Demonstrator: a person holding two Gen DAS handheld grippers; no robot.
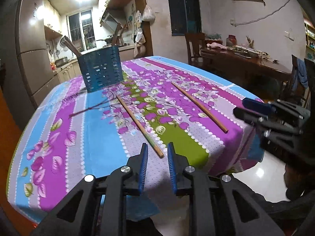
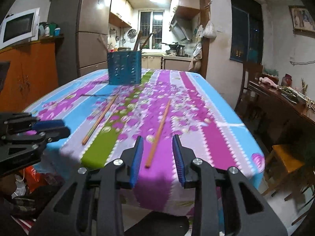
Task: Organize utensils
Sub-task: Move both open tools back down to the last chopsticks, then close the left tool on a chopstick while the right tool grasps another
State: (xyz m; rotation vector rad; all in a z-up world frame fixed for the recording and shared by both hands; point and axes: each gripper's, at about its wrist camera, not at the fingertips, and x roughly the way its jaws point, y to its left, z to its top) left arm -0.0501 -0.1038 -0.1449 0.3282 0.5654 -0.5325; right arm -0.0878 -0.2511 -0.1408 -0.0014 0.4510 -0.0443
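Note:
Two wooden chopsticks lie apart on the flowered tablecloth (image 1: 98,137). The near end of the left chopstick (image 1: 137,122) reaches in between the fingertips of my left gripper (image 1: 157,146), which is open; the blue pads do not touch it. The right chopstick (image 2: 159,129) runs between the jaws of my right gripper (image 2: 158,137), also open, with gaps on both sides. A blue slotted utensil holder (image 1: 100,68) stands upright at the table's far side with wooden handles (image 1: 72,47) sticking out. Each view also shows the other chopstick (image 1: 198,106) (image 2: 100,118) and the other gripper (image 1: 240,107) (image 2: 66,127).
An orange cabinet (image 2: 29,74) stands left of the table and a fridge (image 2: 88,29) behind it. A dark wooden side table (image 1: 246,63) with clutter, a chair (image 1: 195,45) and a yellow stool (image 2: 285,161) stand to the right. The tablecloth hangs over the near edge.

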